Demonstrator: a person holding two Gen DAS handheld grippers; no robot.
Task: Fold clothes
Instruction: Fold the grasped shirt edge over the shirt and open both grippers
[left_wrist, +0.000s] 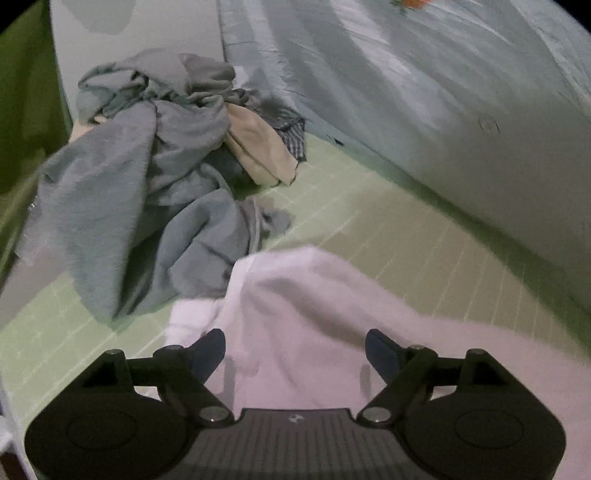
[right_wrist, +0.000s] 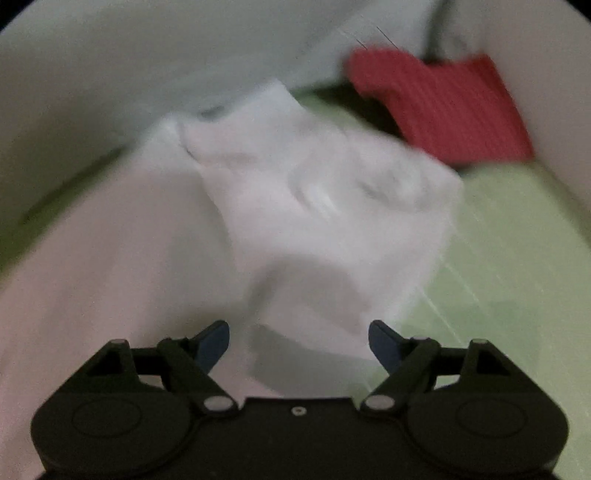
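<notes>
Left tongs (left_wrist: 295, 345) stand wide apart above a white garment (left_wrist: 314, 295), gripping nothing; right tongs (right_wrist: 299, 341) likewise gape over the same white garment (right_wrist: 295, 192), empty. The garment lies rumpled on a green checked sheet (left_wrist: 388, 229). A heap of grey-blue clothes (left_wrist: 147, 192) sits just beyond it, and a red cloth (right_wrist: 443, 103) lies near the wall (right_wrist: 110, 55).

Both cameras sit just behind their own fingers and look steeply down onto a green lined surface (left_wrist: 388, 229). The left wrist view faces a heap of grey-blue clothes (left_wrist: 147, 192) in the upper left of the frame. The right wrist view is blurred, with a red cloth (right_wrist: 443, 103) at upper right. Both hover close over the same white garment (left_wrist: 314, 314), which fills their lower halves.
</notes>
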